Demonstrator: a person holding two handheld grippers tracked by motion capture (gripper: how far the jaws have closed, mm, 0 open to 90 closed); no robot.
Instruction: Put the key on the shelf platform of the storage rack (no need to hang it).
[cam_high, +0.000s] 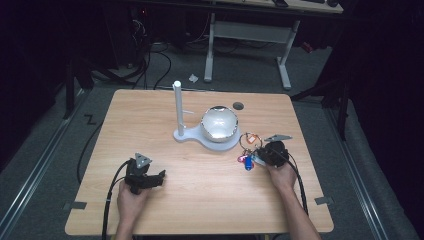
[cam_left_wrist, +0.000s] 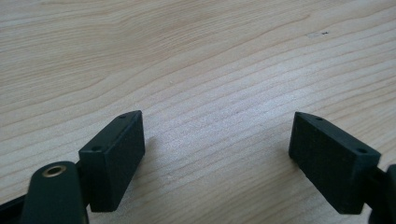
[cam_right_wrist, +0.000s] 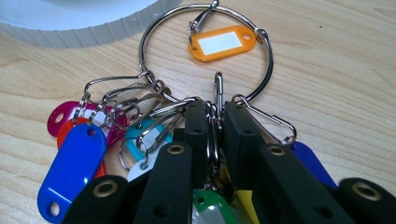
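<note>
Left forearm: enters from the bottom edge, left of centre.
Left hand (cam_high: 131, 197): wrapped round its gripper's body from behind.
Left gripper (cam_high: 159, 176): low over the table, jaws wide apart, pointing right.
Right forearm: enters from the bottom right, angled up and left.
Right hand (cam_high: 283, 176): grasping its gripper.
Right gripper (cam_right_wrist: 215, 122): jaws nearly together, clamped on a thin metal clip.

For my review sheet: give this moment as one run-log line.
right gripper: shut on key ring | left gripper: open over table | tags: resting on table | stand: untouched
</note>
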